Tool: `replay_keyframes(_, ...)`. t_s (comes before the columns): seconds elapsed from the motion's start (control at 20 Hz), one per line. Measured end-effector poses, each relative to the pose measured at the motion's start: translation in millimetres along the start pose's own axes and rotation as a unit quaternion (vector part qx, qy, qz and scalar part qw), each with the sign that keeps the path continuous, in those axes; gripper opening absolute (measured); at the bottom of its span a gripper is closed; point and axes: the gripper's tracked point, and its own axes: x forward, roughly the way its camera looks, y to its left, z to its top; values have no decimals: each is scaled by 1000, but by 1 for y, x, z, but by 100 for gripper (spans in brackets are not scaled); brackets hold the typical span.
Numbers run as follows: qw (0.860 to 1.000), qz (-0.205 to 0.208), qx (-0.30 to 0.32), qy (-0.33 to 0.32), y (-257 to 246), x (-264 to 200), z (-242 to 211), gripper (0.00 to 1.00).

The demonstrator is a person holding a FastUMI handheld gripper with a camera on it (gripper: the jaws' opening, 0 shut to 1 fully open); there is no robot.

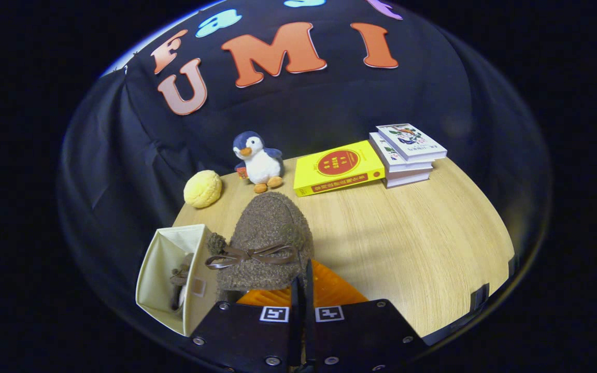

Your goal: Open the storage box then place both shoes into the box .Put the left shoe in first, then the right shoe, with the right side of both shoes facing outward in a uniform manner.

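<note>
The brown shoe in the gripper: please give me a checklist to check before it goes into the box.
1. Grip: the gripper has its fingers close together at the heel of the brown shoe, which rides just ahead of them. Ok.
2. Box open: the storage box, beside the held shoe, shows its open inside. Ok.
3. First shoe in: another brown shoe lies inside the box. Ok.
4. Which shoe is left or right: cannot tell.
5. Sides facing outward alike: cannot tell.
6. Path: the yellow ball, the penguin toy and the books stand beyond the shoe, away from the box. Ok.
</note>
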Motion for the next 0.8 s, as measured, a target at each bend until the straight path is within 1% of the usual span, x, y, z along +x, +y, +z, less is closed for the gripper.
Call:
replay_keyframes(0.4, 999, 13, -19, 26, 81, -6, -4, 4)
replay_keyframes(0.65, 998, 39, -30, 44, 141, -7, -13, 4)
replay_keyframes(0.8, 996, 47, -46, 65, 168, -1, -27, 4)
